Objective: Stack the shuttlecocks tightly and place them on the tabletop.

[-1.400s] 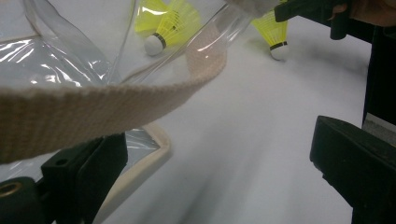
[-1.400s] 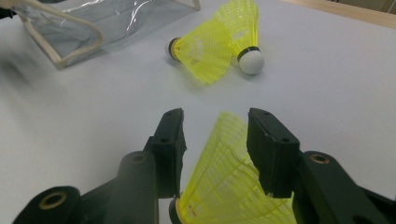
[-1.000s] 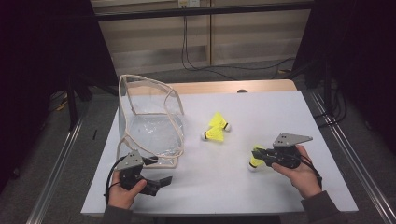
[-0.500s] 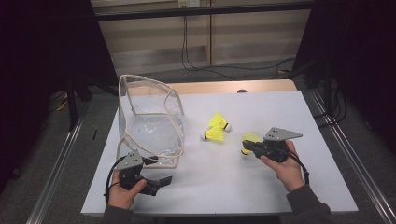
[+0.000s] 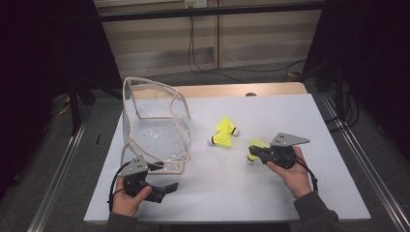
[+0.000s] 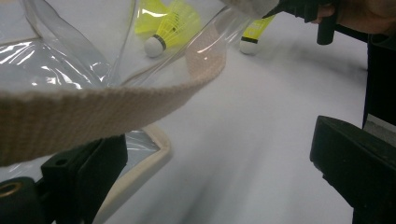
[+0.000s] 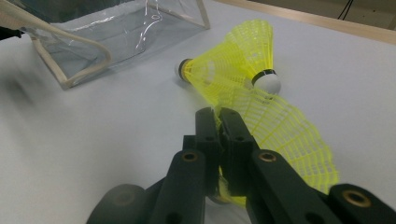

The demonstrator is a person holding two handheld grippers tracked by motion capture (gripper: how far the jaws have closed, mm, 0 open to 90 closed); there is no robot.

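Note:
My right gripper (image 5: 253, 151) (image 7: 218, 114) is shut on the mesh skirt of a yellow shuttlecock (image 5: 256, 144) (image 7: 285, 130), held low over the white table right of centre. Two more yellow shuttlecocks (image 5: 224, 134) (image 7: 229, 65) lie together just beyond its tips. A clear plastic bag (image 5: 154, 125) (image 7: 116, 37) with beige trim stands at the left. My left gripper (image 5: 163, 177) (image 6: 219, 186) sits open at the bag's front edge. The bag's beige strap (image 6: 93, 112) crosses just above its left jaw. The left gripper view also shows the held shuttlecock (image 6: 254, 35) farther off.
The white tabletop (image 5: 270, 111) has free room at the back right and along the front. A wooden edge (image 5: 241, 90) runs along its far side. Metal rails (image 5: 358, 154) flank both sides, and cables (image 5: 203, 63) hang behind.
My right gripper has carried its shuttlecock left and away from me, closer to the two lying ones. The left gripper and the bag have stayed put.

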